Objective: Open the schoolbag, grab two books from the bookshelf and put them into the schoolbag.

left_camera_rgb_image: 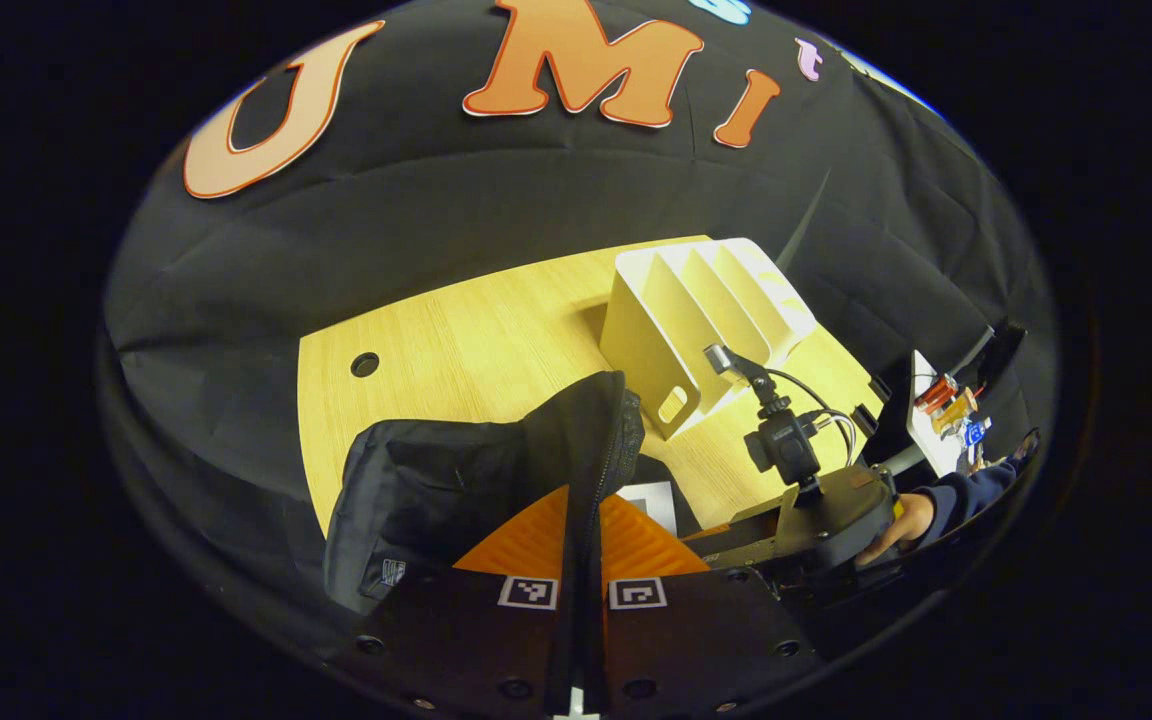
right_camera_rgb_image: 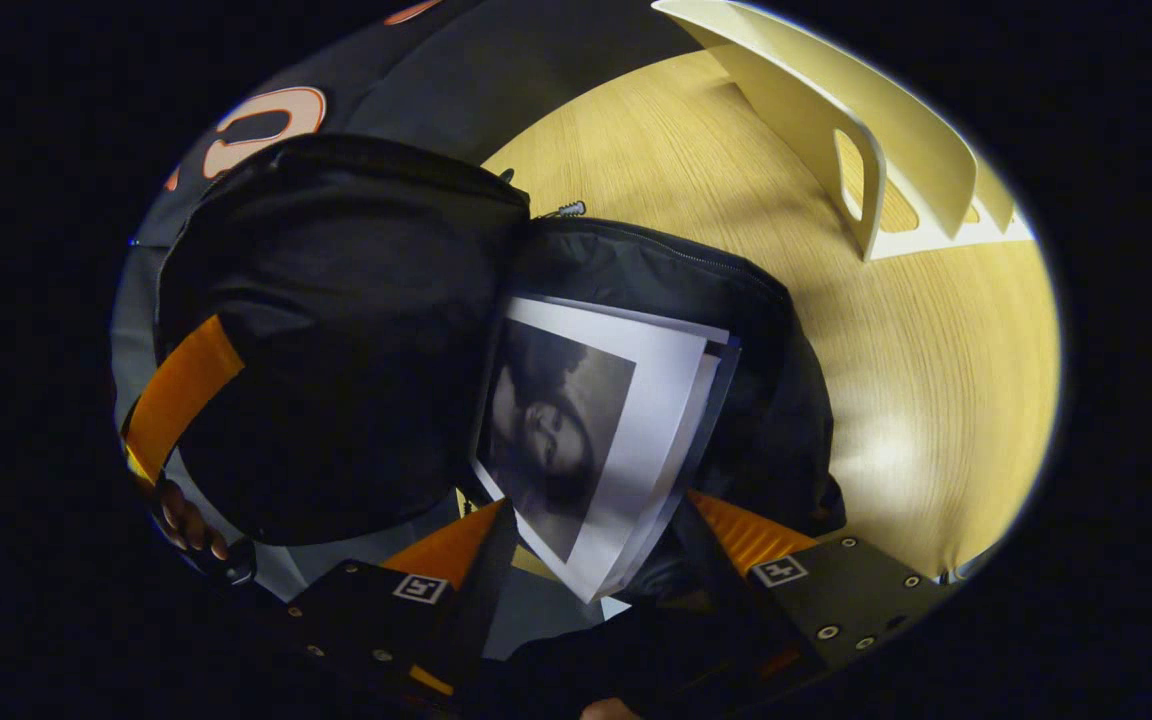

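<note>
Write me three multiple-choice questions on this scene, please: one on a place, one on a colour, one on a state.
1. Where are the books?
A. on a chair
B. on the floor
C. inside the open schoolbag

2. What colour is the bookshelf?
A. white
B. red
C. blue

3. How is the left gripper?
A. wide open in the air
B. shut on the schoolbag's zipper edge
C. shut on a pen

Answers: 1 C, as the covers stick out of the bag's mouth; 2 A, as its dividers are plain white; 3 B, as both orange fingers press the black edge between them.
</note>
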A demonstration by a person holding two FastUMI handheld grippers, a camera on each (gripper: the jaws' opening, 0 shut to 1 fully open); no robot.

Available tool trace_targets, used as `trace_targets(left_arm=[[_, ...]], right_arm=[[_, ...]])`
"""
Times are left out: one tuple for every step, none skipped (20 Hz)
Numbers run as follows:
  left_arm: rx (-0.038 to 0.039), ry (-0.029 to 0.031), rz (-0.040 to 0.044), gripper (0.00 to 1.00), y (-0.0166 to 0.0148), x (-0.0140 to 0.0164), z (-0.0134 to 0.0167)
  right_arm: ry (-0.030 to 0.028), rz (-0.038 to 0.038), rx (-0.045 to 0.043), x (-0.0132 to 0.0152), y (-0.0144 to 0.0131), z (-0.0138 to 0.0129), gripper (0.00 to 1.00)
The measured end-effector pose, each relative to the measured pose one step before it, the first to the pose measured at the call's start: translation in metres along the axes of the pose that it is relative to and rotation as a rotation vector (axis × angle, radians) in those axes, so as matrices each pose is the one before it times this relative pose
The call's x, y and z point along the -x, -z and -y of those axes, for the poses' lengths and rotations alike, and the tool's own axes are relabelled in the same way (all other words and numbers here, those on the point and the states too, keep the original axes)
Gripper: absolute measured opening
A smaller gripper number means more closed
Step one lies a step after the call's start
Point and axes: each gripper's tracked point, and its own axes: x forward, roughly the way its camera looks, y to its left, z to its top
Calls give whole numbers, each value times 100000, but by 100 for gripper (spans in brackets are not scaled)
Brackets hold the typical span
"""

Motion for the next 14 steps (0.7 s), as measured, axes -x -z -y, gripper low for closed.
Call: trace_targets(left_arm=[[499, -852, 249, 5, -35, -35, -95], [246, -1044, 7, 5, 83, -69, -1], [550, -895, 255, 5, -80, 7, -74], [666, -735, -39, 5, 33, -87, 111], [503, -917, 91, 5, -12, 11, 27], [78, -1226, -89, 5, 60, -71, -97], [-416, -1450, -62, 5, 58, -124, -71], [-761, -1644, -238, 5, 119, -111, -195], [-1268, -1389, -146, 5, 202, -280, -125], [-442, -583, -1041, 6, 253, -51, -43], [304, -23, -1241, 7, 217, 39, 220], [622, -191, -359, 8, 16, -30, 317], [495, -319, -666, 11, -15, -92, 260], [171, -668, -236, 13, 121, -93, 76]], right_arm=[[-892, 1059, 198, 782, -356, -72, 96], [-575, 769, -9, 734, -534, 128, 97], [234, 1265, 594, 1025, -464, 329, 97], [862, 933, 1361, 695, -330, 490, 97], [1254, 982, 1662, 812, -311, 516, 97], [964, 1024, 1355, 627, -296, 562, 98], [538, 1412, 1092, 839, -395, 440, 98], [230, 1276, 1058, 1064, -396, 317, 98], [-117, 1034, 1164, 965, -498, 416, 98], [-45, 955, 837, 1022, -297, 575, 97], [843, 949, 986, 935, -435, 847, 98], [1295, 1390, 727, 729, -414, 847, 98], [1170, 1184, 938, 793, -579, 862, 97], [913, 1397, 852, 918, -612, 812, 98]])
